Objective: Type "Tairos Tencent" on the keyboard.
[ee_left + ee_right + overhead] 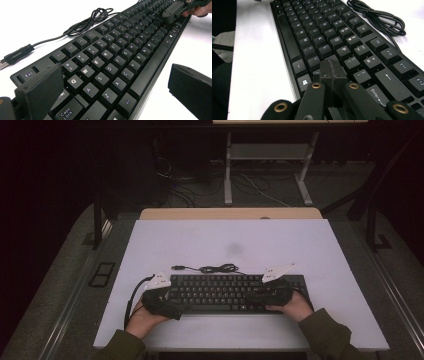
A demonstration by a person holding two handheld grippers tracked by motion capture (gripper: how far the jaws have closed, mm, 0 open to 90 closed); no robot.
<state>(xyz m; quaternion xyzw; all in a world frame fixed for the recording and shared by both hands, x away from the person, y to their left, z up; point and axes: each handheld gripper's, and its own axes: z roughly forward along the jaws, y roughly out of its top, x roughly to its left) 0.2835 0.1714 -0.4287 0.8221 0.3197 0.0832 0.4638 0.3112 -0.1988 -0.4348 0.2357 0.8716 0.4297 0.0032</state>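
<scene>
A black keyboard [220, 292] lies near the front edge of the white table [225, 240], its coiled cable [215, 268] just behind it. My left gripper [171, 303] is at the keyboard's left end. In the left gripper view it [116, 95] stands open, one jaw over the Tab and Caps Lock keys [66, 112] and the other over bare table in front of the keyboard [120, 50]. My right gripper [262, 295] is at the right end. In the right gripper view it [332, 67] is shut with nothing between the jaws, tips low over keys beside the Enter key [377, 95].
The cable's USB plug [7, 61] lies loose on the table behind the Esc key. A wooden desk edge [230, 213] sits behind the white table. Metal desk legs [227, 170] and floor cables lie farther back. Bare table runs left, right and behind the keyboard.
</scene>
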